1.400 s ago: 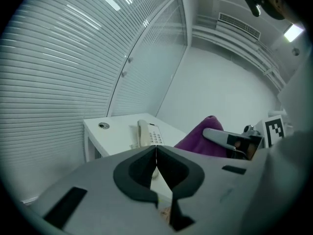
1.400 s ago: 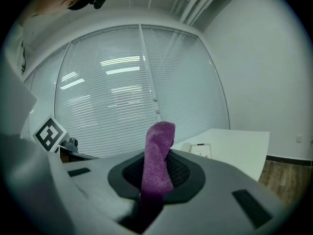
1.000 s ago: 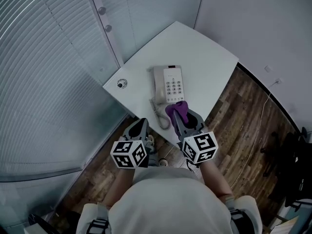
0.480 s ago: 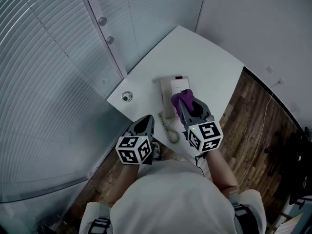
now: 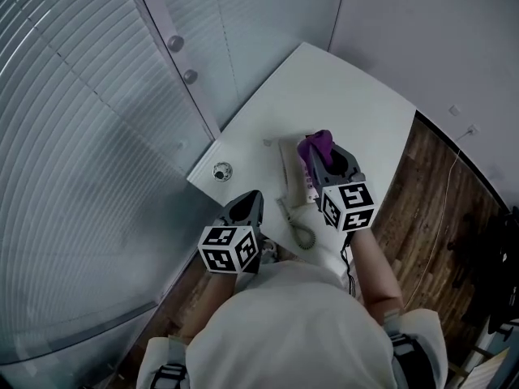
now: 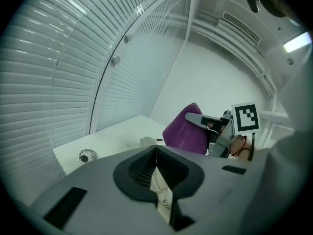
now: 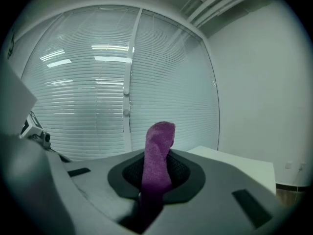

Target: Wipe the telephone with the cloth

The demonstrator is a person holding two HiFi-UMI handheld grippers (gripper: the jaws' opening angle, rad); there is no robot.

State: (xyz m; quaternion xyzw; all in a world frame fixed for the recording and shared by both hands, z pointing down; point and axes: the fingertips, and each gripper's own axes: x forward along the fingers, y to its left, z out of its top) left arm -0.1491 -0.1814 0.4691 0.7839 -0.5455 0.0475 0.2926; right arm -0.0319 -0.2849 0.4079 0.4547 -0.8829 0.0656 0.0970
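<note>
The cream telephone [image 5: 289,175] lies on the white table [image 5: 357,104]; only its left side and coiled cord [image 5: 300,230] show. My right gripper [image 5: 319,159] hovers over the phone's body, shut on a purple cloth [image 5: 315,144] that sticks out past the fingertips. In the right gripper view the cloth [image 7: 157,151] stands up between the shut jaws of that gripper [image 7: 155,174]. My left gripper [image 5: 251,201] is shut and empty at the table's near edge, left of the cord. From the left gripper [image 6: 156,156] view the cloth [image 6: 185,131] and a bit of the telephone [image 6: 146,141] appear ahead.
A round cable grommet [image 5: 220,170] sits in the table's near-left corner. Glass walls with blinds [image 5: 97,120] run along the left and back. A white wall [image 5: 430,31] bounds the right, with wood floor [image 5: 438,209] beside the table.
Both grippers moved forward toward the table. The right one carried the cloth from the phone's near end to over its body; the left reached the table edge.
</note>
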